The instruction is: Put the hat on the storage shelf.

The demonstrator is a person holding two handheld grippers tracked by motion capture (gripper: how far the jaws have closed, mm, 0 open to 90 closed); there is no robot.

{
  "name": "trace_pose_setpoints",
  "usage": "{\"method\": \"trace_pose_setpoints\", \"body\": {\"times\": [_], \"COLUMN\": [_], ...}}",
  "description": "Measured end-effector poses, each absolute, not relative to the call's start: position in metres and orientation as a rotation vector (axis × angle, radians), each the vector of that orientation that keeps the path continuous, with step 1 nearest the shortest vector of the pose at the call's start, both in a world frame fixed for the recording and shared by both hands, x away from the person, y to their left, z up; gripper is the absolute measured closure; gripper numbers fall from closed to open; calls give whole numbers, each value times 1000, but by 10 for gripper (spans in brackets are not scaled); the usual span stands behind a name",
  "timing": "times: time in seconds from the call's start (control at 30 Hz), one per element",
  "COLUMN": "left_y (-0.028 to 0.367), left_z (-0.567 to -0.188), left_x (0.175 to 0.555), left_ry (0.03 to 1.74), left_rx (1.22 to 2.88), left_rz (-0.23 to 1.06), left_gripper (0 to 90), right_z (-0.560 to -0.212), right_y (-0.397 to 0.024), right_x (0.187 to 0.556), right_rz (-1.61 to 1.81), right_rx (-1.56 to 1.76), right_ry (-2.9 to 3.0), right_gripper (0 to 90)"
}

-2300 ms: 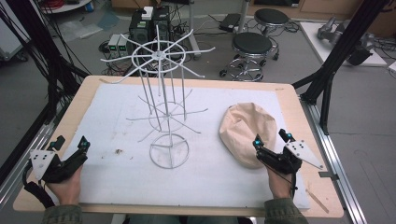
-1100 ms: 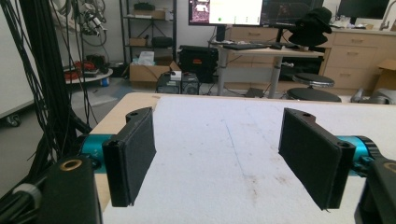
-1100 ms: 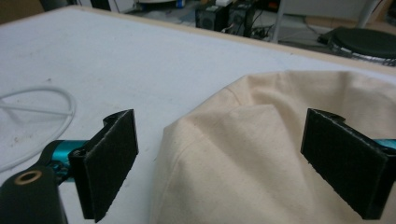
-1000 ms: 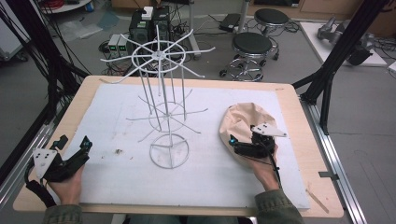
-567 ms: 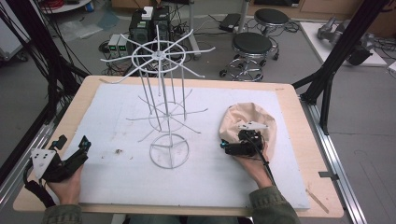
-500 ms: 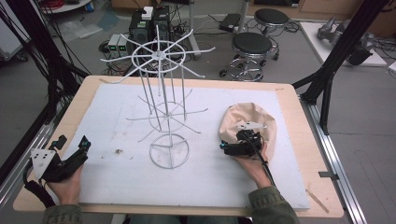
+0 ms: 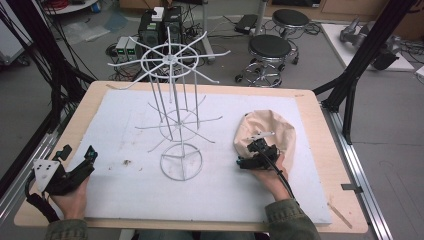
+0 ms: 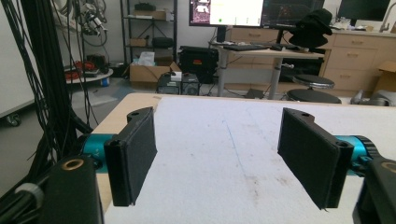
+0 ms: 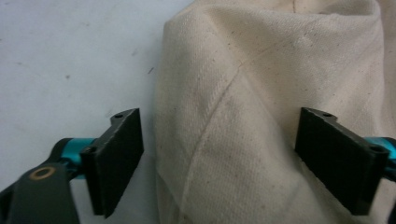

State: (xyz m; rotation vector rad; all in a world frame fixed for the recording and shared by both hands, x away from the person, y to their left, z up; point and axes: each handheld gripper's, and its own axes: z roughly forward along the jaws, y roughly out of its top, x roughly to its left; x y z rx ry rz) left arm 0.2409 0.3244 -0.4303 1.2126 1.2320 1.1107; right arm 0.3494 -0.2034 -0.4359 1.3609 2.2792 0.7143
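One wooden table (image 7: 305,100) carries one white mat (image 7: 125,185), faintly stained. On it stands one white wire rack (image 7: 176,105), spoked at the top with a ring base. One cream cloth hat (image 7: 272,127), stitched twill, lies at the mat's right; its near edge is hidden by the right gripper (image 7: 248,156). That gripper's jaws straddle the hat's edge, wide, just been closing, pads not pressing. The left gripper (image 8: 224,158) gapes empty at the near left corner.
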Motion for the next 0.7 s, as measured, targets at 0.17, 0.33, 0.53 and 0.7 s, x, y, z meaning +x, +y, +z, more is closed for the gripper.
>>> {"method": "trace_pose_setpoints", "body": {"times": [0.17, 0.33, 0.53, 0.7], "left_y": [324, 324, 324, 324], "left_z": [-430, -430, -430, -430], "left_x": [241, 241, 242, 242], "left_ry": [1230, 1230, 1230, 1227], "left_rx": [1216, 1222, 1224, 1226], "left_rz": [1110, 1107, 1103, 1102], "left_gripper": [280, 282, 284, 284], "right_z": [-434, -432, -430, -429], "right_y": [-209, -208, -215, -224], "right_x": [349, 348, 348, 347], "right_rz": [760, 805, 897, 1024], "right_rx": [1368, 1355, 1386, 1450], "right_ry": [2277, 2305, 2291, 2250], "right_gripper": [387, 570, 655, 734]}}
